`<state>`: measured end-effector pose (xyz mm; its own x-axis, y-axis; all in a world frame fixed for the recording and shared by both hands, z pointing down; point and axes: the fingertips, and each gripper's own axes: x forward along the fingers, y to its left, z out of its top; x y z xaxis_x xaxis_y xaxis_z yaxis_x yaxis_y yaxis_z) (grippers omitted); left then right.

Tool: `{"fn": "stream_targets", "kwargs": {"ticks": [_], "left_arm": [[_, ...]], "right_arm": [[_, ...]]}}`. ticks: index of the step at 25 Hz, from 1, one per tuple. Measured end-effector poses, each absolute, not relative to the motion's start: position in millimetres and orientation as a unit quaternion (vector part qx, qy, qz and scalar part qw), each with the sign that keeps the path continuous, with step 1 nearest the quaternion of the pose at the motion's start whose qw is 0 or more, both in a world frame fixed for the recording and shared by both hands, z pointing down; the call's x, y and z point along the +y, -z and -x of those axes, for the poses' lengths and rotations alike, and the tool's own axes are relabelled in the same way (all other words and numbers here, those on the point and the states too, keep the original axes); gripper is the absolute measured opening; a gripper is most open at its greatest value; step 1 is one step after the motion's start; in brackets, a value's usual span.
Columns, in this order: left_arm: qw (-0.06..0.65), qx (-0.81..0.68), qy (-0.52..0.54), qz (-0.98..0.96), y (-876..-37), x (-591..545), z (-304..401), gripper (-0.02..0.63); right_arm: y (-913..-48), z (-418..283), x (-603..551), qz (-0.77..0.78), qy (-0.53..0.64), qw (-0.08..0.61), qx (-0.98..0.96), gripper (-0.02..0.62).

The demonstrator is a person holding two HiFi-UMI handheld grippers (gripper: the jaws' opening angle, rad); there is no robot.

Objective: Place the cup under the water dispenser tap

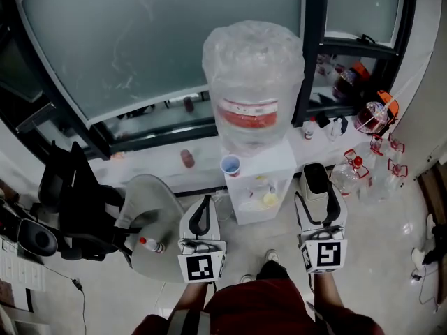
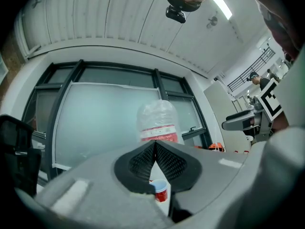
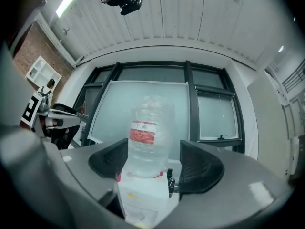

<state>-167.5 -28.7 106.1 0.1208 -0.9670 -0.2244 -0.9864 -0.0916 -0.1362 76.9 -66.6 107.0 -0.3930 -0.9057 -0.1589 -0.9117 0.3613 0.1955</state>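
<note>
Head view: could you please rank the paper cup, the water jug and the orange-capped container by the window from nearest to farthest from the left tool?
1. Paper cup, on the dispenser top, just ahead of the left tool.
2. Water jug, directly behind the cup.
3. Orange-capped container, far back on the right.

The white box-shaped water dispenser (image 1: 272, 167) has open floor (image 1: 265, 239) in front. Left of it stands a round grey table (image 1: 154, 194). Right of it, clear plastic bottles (image 1: 346, 176) crowd the floor. A large clear water bottle (image 1: 253, 82) blocks its top.
</note>
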Motion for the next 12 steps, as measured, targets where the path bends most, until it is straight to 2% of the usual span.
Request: {"fn": "stream_targets", "kwargs": {"ticks": [9,12], "left_arm": [[0.119,0.662,-0.045,0.739,-104.9,-35.1,166.8,0.006],[0.112,0.661,-0.046,0.74,-108.3,-36.3,166.9,0.006]], "right_arm": [[-107.8,-76.6,-74.1,0.553,-0.128,-0.003,0.823,0.327],[-109.6,-75.0,-74.4,0.554,-0.129,-0.007,0.822,0.291]]}}
